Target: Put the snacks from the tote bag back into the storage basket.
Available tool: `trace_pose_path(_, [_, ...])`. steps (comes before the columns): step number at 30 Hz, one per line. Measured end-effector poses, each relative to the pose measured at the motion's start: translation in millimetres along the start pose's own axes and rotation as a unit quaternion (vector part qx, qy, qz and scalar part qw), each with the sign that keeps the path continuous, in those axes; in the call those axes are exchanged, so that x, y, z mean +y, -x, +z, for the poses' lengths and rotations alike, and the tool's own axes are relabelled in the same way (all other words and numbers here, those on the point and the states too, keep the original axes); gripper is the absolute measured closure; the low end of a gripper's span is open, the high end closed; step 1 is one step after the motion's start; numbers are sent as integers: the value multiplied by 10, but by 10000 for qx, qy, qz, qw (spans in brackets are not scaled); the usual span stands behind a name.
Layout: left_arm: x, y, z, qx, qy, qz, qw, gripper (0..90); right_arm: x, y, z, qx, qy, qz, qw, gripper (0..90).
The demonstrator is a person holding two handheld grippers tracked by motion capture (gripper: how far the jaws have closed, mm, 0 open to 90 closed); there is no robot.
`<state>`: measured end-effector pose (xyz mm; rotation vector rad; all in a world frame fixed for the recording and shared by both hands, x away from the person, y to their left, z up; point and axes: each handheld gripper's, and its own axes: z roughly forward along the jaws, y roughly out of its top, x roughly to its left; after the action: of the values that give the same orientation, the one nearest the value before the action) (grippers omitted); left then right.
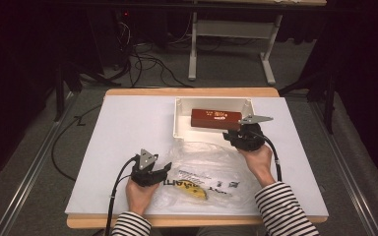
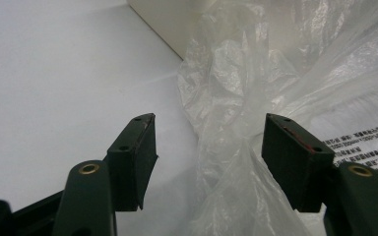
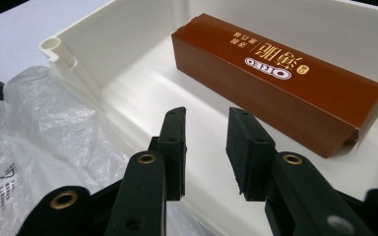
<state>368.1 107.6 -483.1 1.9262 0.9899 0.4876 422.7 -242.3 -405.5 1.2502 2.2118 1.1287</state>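
Lying inside a white plastic bin [image 1: 179,120] is a brown Oreo box [image 3: 280,81]; the right gripper [image 3: 205,147] is hovering narrowly parted, the left gripper [image 2: 209,157] gaping wide around a clear plastic bag [image 2: 236,98].

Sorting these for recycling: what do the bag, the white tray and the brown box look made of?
Bag: thin clear plastic film, crinkled and glossy, with printed text. White tray: rigid moulded plastic, smooth with a soft sheen. Brown Oreo box: probably printed cardboard, given its folded end flap.
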Motion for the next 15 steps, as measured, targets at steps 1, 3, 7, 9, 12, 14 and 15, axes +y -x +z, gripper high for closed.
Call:
trace_pose_path(1, [0,0,1,4,4,-7,10000,383,-2,-3,-20,-25,-8,-23,10000,668])
trace_pose_path(3, [-1,-4,-3,5,3,-3,10000,381,-2,-12,-66,-57,21,-44,10000,647])
trace_pose_path(7, [-2,-9,-4,-8,21,-27,10000,381,-25,-12,-152,-108,78,-34,9999,611])
trace_pose_path(9, [-2,-8,-6,-8,28,-20,10000,381,-51,5,-180,-98,145,21,9998,602])
trace_pose_path(12, [-6,-6,-15,2,65,-18,10000,385,-96,28,-201,-43,137,87,9999,587])
trace_pose_path(14, [-6,-11,-15,7,68,-50,10000,386,-129,34,-217,-21,141,93,9999,583])
trace_pose_path(15, [-6,-11,-15,7,68,-50,10000,386,-129,34,-217,-21,141,93,9999,583])
